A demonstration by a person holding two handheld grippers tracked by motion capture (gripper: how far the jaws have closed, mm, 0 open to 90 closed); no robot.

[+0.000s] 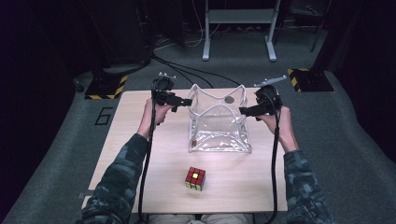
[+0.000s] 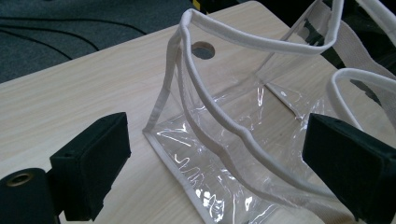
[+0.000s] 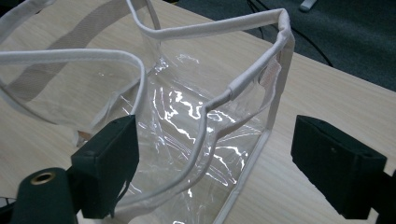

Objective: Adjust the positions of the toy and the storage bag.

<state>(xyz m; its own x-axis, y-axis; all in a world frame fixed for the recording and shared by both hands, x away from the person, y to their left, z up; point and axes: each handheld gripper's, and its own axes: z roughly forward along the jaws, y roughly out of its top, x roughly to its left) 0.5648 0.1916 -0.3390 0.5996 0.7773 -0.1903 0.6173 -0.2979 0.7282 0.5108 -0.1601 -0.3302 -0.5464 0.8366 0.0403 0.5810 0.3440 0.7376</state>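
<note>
Clear bag (image 1: 218,122) upright between left hand-held gripper (image 1: 183,101) and right hand-held gripper (image 1: 246,111); both wide open, empty. Risk: floppy sides collapsing, mouth closing.

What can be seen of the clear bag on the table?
The clear bag is a see-through plastic tote with white fabric trim along its edges, rim and two strap handles. It stands upright and open-mouthed on the far half of the wooden table, its sides creased and glinting. The left gripper and right gripper flank its upper corners with jaws open; no grip is evident. It looks empty, and the puzzle cube sits apart from it.
</note>
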